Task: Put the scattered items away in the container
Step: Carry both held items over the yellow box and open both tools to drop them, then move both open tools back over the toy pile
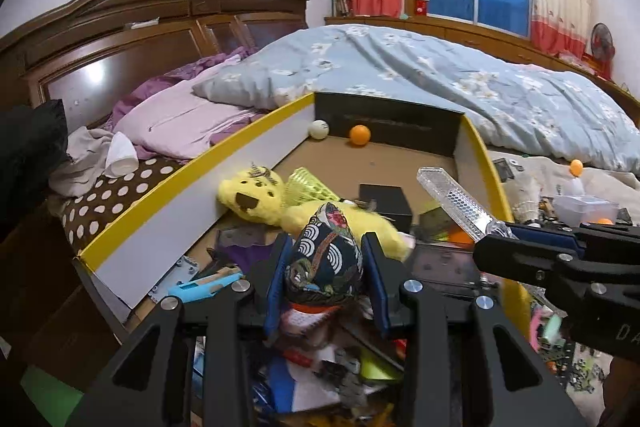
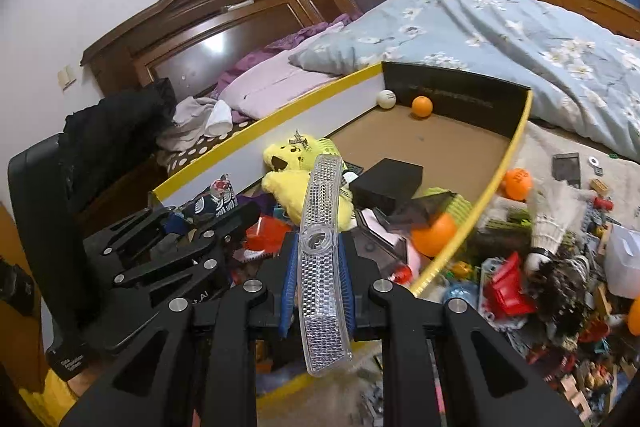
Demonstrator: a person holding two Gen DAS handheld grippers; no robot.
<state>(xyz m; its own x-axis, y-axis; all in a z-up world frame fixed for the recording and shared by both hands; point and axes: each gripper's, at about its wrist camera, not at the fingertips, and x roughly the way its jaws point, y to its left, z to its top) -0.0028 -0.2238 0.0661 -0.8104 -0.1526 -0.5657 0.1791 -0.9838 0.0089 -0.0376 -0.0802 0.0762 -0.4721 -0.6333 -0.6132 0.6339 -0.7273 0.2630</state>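
My left gripper (image 1: 326,259) is shut on a dark patterned fabric pouch (image 1: 326,251) and holds it over the near end of the yellow-rimmed cardboard box (image 1: 192,171). My right gripper (image 2: 318,267) is shut on a long clear plastic reflector strip (image 2: 322,247), also above the box's near end; the strip shows in the left wrist view (image 1: 456,203) too. The left gripper and its pouch (image 2: 218,199) appear at the left of the right wrist view. Inside the box lie a yellow plush toy (image 1: 256,199), a black box (image 1: 386,201), and a white ball (image 1: 319,129) and an orange ball (image 1: 359,135).
The box sits on a bed with a blue floral quilt (image 1: 460,79) and pink pillows (image 1: 176,123). Right of the box, scattered items cover the bed: a shuttlecock (image 2: 554,219), orange balls (image 2: 517,183), a red piece (image 2: 508,287), a clear tub (image 1: 584,207) and small bits.
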